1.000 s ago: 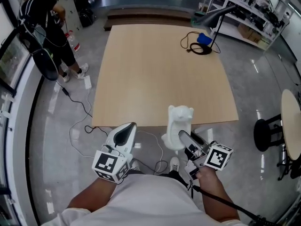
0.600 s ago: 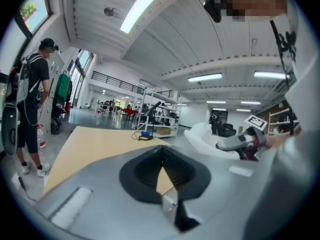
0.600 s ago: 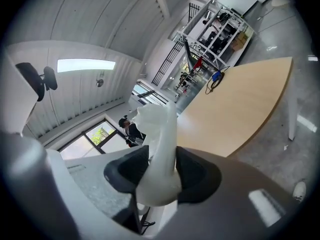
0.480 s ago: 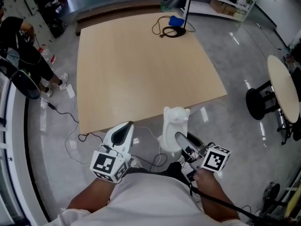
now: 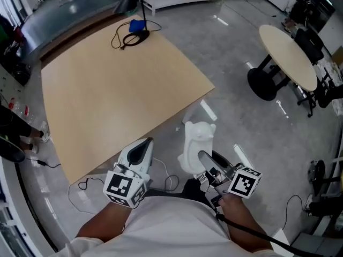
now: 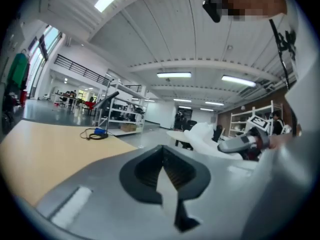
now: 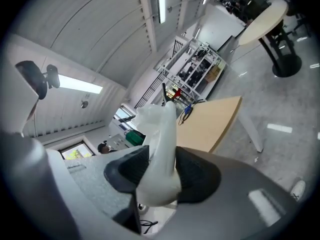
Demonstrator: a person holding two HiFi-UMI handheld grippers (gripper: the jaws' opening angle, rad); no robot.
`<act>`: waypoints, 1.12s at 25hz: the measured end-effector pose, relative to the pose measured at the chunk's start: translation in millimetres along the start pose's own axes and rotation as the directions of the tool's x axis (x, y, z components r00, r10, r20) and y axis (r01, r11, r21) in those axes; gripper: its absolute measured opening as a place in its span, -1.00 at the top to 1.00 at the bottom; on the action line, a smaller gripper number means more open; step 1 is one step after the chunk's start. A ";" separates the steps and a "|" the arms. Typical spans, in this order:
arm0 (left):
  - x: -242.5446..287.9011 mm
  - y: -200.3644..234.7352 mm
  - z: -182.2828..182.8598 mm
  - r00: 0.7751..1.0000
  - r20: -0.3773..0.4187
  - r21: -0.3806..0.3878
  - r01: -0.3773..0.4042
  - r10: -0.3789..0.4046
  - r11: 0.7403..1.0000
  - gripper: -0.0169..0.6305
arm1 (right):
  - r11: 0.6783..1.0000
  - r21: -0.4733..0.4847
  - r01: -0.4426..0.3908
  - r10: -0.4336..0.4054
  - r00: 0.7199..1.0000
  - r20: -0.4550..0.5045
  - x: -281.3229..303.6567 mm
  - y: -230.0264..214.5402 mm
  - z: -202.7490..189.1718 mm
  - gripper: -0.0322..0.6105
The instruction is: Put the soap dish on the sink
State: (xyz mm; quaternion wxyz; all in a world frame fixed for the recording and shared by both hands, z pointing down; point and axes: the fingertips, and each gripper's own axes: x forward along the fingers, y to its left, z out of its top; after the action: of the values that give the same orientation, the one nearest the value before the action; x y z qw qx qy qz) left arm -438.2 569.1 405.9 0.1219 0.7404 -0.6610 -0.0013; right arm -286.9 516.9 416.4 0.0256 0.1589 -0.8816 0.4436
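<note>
Soap dish [image 5: 199, 141]: white, moulded with two small ears on top, upright in mid-air over the grey floor [image 5: 236, 90], just off the near edge of the wooden table [image 5: 118, 84]. Left to right in the head view: left gripper [image 5: 143, 146] with jaws closed together on nothing, beside the dish but clear of it; then right gripper [image 5: 202, 155] clamped on the dish's lower part, jaws spread wide by it, dark pads [image 7: 200, 176] pressing both its faces. Farther right, well apart, round table [image 5: 289, 55] on a black base.
</note>
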 end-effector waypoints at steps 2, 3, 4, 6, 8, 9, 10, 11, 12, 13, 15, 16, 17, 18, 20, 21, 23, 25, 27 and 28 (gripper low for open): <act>20.7 -15.5 3.0 0.998 -0.012 0.015 0.068 -0.068 0.998 0.93 | 0.999 0.008 0.034 -0.034 0.998 0.055 -16.2 -9.1 12.2 0.38; 30.1 -22.8 4.2 0.995 -0.020 0.024 0.103 -0.103 0.994 0.93 | 0.999 0.014 0.052 -0.053 0.995 0.087 -24.5 -13.1 17.5 0.38; 39.2 -29.8 5.3 0.990 -0.028 0.031 0.138 -0.137 0.990 0.93 | 0.997 0.022 0.072 -0.074 0.990 0.119 -32.7 -16.9 22.1 0.38; 58.0 -44.1 6.6 0.978 -0.043 0.043 0.206 -0.204 0.978 0.93 | 0.993 0.041 0.112 -0.117 0.977 0.178 -49.4 -26.1 29.8 0.38; 77.6 -60.1 5.8 0.963 -0.056 0.053 0.266 -0.263 0.963 0.93 | 0.987 0.060 0.149 -0.158 0.962 0.224 -66.2 -38.2 35.8 0.38; 86.8 -68.2 4.7 0.956 -0.062 0.056 0.292 -0.288 0.955 0.93 | 0.984 0.069 0.164 -0.176 0.954 0.243 -74.2 -44.4 37.8 0.38; 95.2 -76.6 3.2 0.948 -0.067 0.060 0.317 -0.313 0.947 0.93 | 0.981 0.077 0.178 -0.192 0.946 0.260 -82.2 -50.2 39.3 0.38; 103.5 -85.7 1.9 0.939 -0.072 0.063 0.341 -0.337 0.938 0.93 | 0.978 0.087 0.191 -0.208 0.937 0.279 -90.9 -55.9 40.8 0.38; 111.7 -95.8 0.7 0.929 -0.077 0.066 0.367 -0.362 0.928 0.93 | 0.974 0.098 0.206 -0.226 0.927 0.298 -100.6 -61.3 42.4 0.38; 119.7 -106.6 -0.2 0.918 -0.083 0.068 0.394 -0.388 0.917 0.93 | 0.969 0.110 0.221 -0.245 0.916 0.318 -111.0 -66.3 43.9 0.38; 134.3 -128.6 -1.9 0.892 -0.097 0.073 0.448 -0.441 0.891 0.93 | 0.958 0.137 0.253 -0.285 0.889 0.357 -132.4 -75.4 46.3 0.38; 141.1 -138.8 -3.3 0.879 -0.103 0.075 0.473 -0.465 0.878 0.93 | 0.952 0.149 0.268 -0.305 0.875 0.376 -142.7 -79.9 47.2 0.39; 148.1 -148.0 -5.4 0.867 -0.110 0.078 0.495 -0.486 0.865 0.93 | 0.945 0.161 0.283 -0.325 0.860 0.394 -152.5 -84.7 48.1 0.39; 155.6 -155.5 -8.1 0.856 -0.118 0.080 0.513 -0.503 0.854 0.93 | 0.939 0.173 0.297 -0.343 0.845 0.411 -161.7 -89.7 48.9 0.39; 171.1 -165.9 -13.7 0.841 -0.133 0.079 0.536 -0.524 0.840 0.93 | 0.927 0.196 0.320 -0.375 0.816 0.440 -178.5 -99.7 49.9 0.39; 178.4 -170.4 -15.6 0.836 -0.137 0.078 0.544 -0.531 0.835 0.93 | 0.922 0.206 0.329 -0.388 0.804 0.451 -186.5 -104.3 50.3 0.39; 191.4 -181.2 -16.4 0.826 -0.140 0.079 0.559 -0.546 0.825 0.93 | 0.912 0.226 0.343 -0.410 0.782 0.469 -201.3 -113.7 52.6 0.39; 201.3 -194.6 -14.8 0.816 -0.136 0.076 0.574 -0.562 0.815 0.93 | 0.903 0.245 0.353 -0.430 0.766 0.477 -213.9 -123.6 56.1 0.39; 209.4 -207.8 -13.0 0.806 -0.133 0.073 0.588 -0.576 0.806 0.93 | 0.896 0.260 0.359 -0.443 0.756 0.482 -223.1 -133.5 61.7 0.39; 213.4 -213.4 -12.4 0.803 -0.133 0.074 0.592 -0.580 0.803 0.93 | 0.895 0.263 0.360 -0.446 0.753 0.484 -226.4 -138.2 65.6 0.39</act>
State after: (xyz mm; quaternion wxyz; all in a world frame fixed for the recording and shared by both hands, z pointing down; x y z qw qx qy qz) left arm -200.5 382.9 413.0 0.1080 0.9131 -0.3915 0.0364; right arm -24.1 446.5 441.5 -0.1370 0.4637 -0.7613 0.4320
